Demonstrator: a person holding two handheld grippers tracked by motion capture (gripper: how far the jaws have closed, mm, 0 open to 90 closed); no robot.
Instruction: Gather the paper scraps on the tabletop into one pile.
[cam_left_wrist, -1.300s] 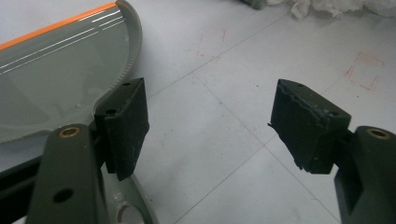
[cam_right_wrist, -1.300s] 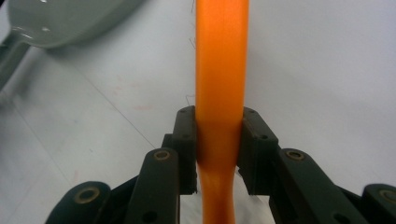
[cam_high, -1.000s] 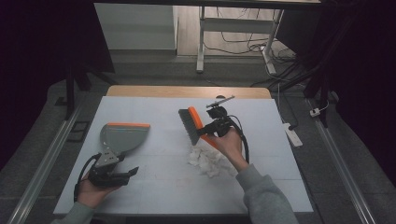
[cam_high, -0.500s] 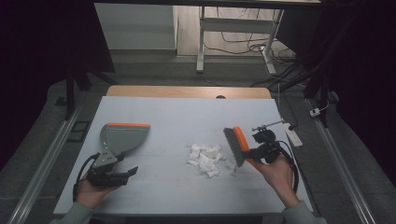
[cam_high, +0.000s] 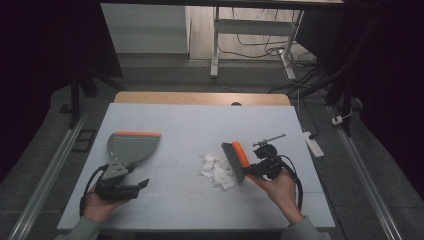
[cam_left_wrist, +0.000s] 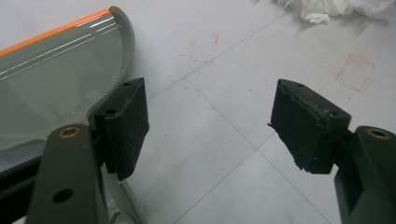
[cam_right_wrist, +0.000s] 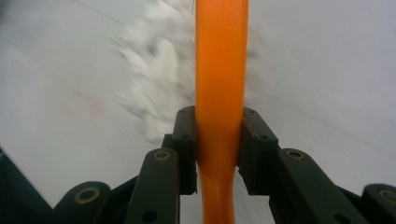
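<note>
Right gripper (cam_right_wrist: 218, 140) was clamped on the orange plastic brush handle (cam_right_wrist: 220, 70), grey bristle head (cam_high: 233, 161) touching the right edge of the white crumpled paper scraps (cam_high: 216, 170) mid-table. Left gripper (cam_left_wrist: 210, 126) was released, jaws wide, nothing between, just beside the grey orange-edged plastic dustpan (cam_high: 131, 146). Step: sweep starting. Next probably needs the pan gripped and scraps pushed left into it.
</note>
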